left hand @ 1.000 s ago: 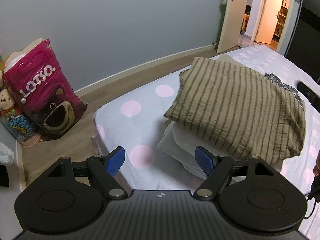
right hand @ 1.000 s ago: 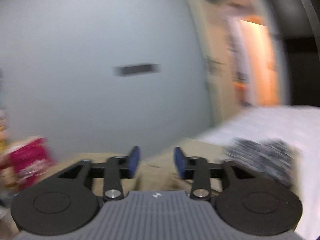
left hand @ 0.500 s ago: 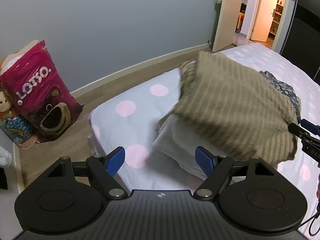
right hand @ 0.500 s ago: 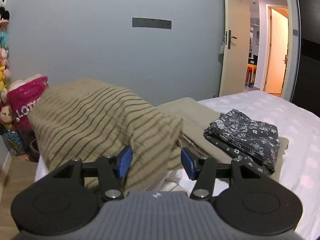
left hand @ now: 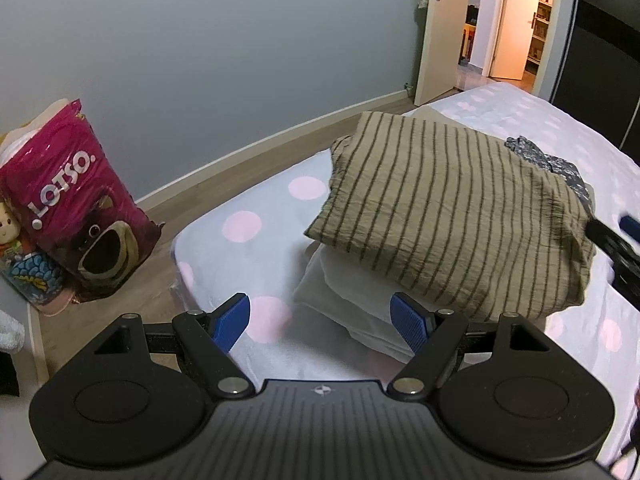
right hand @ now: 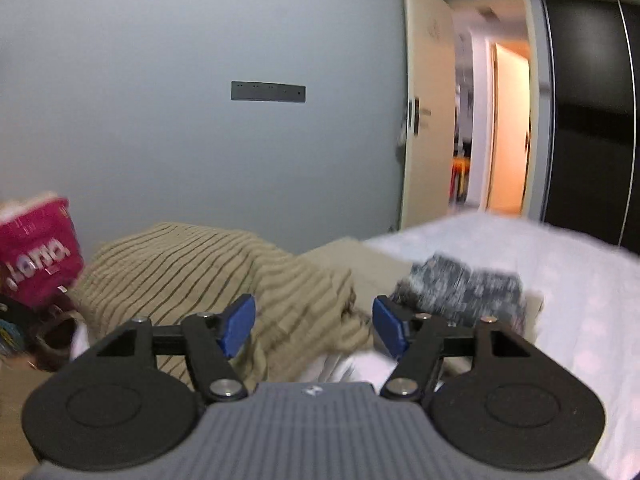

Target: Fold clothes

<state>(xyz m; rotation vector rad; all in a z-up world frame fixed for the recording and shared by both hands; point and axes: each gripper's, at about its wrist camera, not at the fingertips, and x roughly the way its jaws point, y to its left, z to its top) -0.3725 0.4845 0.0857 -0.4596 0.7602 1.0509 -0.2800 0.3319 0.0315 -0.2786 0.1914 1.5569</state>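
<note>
**A:** so where's the laundry at? The folded olive striped top (left hand: 448, 216) sits on a stack of white folded stuff (left hand: 360, 312) near the corner of the bed (left hand: 256, 256), the one with the pale sheet and pink polka dots. Just behind it there's a dark floral piece (right hand: 460, 292), also folded, resting on something beige (right hand: 372, 268).

**B:** and the grippers? Holding anything?

**A:** nope. Left gripper (left hand: 322, 316) hangs over the bed's near edge with its blue pads spread wide, nothing between them. Right gripper (right hand: 314, 326) is the same deal, jaws parted and empty, pointing at the gap between the striped top and the floral piece. In the left wrist view you can also catch its black tip poking in at the right edge, just beside the striped top's far corner. Right wrist view is kinda blurry though.

**B:** any readable text?

**A:** only the big pink bag (left hand: 76, 204) on the floor by the wall, it says "LOTSO." in white with a bear face printed below. Some plush toys (left hand: 12, 236) are crammed in beside it. The door (left hand: 436, 32) at the back stands open onto a lit hallway.
</note>
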